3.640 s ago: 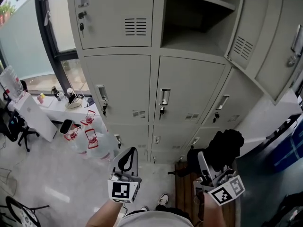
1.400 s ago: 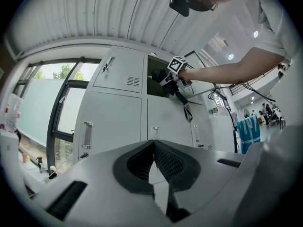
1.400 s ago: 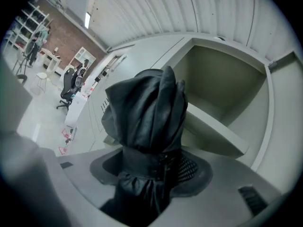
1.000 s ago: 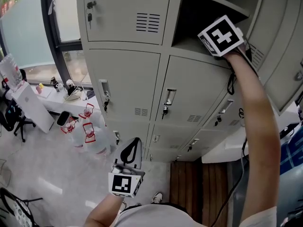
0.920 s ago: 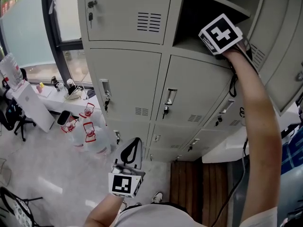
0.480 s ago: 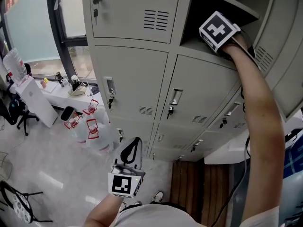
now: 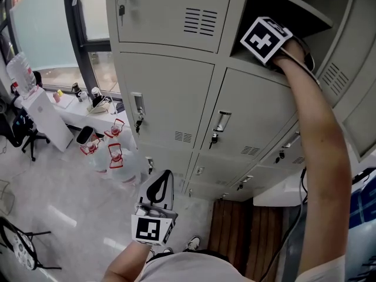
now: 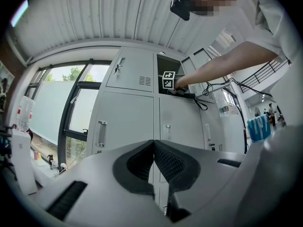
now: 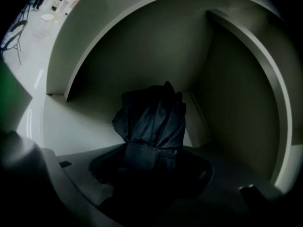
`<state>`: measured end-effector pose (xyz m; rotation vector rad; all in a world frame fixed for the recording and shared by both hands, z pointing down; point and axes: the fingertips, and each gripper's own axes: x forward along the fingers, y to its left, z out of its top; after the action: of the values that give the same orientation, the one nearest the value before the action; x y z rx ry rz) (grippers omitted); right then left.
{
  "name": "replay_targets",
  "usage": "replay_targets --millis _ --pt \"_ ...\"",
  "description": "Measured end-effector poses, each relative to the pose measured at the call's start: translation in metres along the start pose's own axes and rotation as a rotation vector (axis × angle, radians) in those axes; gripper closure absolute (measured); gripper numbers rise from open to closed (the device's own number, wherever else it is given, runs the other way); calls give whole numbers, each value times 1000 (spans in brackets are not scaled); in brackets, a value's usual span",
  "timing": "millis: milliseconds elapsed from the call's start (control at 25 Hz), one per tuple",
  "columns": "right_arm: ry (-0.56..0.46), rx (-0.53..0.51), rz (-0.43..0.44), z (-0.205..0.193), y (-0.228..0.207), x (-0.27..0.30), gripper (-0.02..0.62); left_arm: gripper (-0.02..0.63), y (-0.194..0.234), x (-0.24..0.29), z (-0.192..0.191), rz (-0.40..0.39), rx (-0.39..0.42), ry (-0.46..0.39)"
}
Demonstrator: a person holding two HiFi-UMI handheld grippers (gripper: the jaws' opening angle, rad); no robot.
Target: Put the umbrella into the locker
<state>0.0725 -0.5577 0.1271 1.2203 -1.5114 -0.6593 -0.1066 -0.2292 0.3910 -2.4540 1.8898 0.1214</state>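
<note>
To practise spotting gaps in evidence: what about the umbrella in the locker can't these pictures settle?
Right gripper view: darkness hides whether the right gripper, whose jaws have just been opening, presses the umbrella between them.
Head view: that gripper and the hand block the umbrella inside the locker.
Right gripper view: jaws cover the umbrella's near end.

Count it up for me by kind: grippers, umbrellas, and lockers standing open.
Grippers: 2: left gripper shut and empty; right gripper, jaws just been opening, umbrella between them
Umbrellas: 1: black umbrella, inside the locker
Open lockers: 1: open locker
Total: 4
</note>
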Motion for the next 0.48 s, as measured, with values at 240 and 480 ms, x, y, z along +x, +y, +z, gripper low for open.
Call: replay_targets --millis 240,480 --pt "4 -50 -1 4 4 8 307 583 1 4 -2 10 1 2" --pt "20 -84 -8 8 3 16 308 583 0 7 -1 23 8 5"
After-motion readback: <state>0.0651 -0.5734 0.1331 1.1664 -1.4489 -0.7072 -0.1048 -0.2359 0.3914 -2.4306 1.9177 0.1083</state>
